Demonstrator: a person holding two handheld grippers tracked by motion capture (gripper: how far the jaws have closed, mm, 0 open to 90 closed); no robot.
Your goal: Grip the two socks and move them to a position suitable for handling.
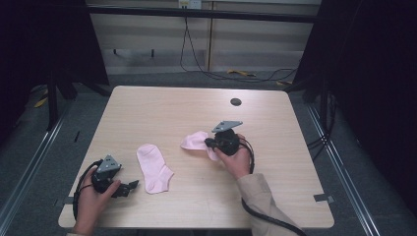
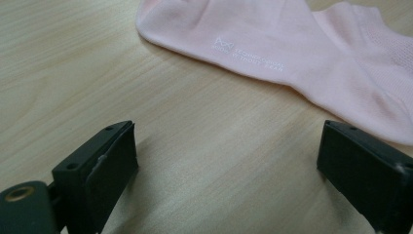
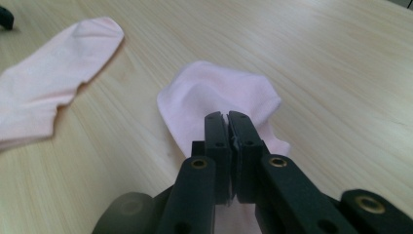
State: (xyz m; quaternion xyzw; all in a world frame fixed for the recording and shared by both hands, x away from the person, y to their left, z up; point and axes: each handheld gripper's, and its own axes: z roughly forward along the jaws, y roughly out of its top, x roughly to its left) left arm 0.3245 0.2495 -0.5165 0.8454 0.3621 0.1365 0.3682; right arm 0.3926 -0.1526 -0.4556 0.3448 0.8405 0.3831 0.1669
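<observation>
Two pale pink socks are on the light wooden table (image 1: 162,105). One sock (image 1: 153,168) (image 2: 302,53) (image 3: 53,78) lies flat near the front left. My left gripper (image 1: 129,188) (image 2: 226,146) rests on the table just left of its toe end, jaws open with bare wood between them. The other sock (image 1: 195,141) (image 3: 214,92) is bunched near the table's middle. My right gripper (image 1: 209,143) (image 3: 228,117) is shut on its edge, with the fabric pinched between the pads and trailing onto the table.
A round black grommet (image 1: 235,102) sits in the table's far right part. Grey tape marks (image 1: 323,198) sit at the front corners. Cables lie on the floor (image 1: 221,73) beyond the far edge. Dark frames stand on both sides.
</observation>
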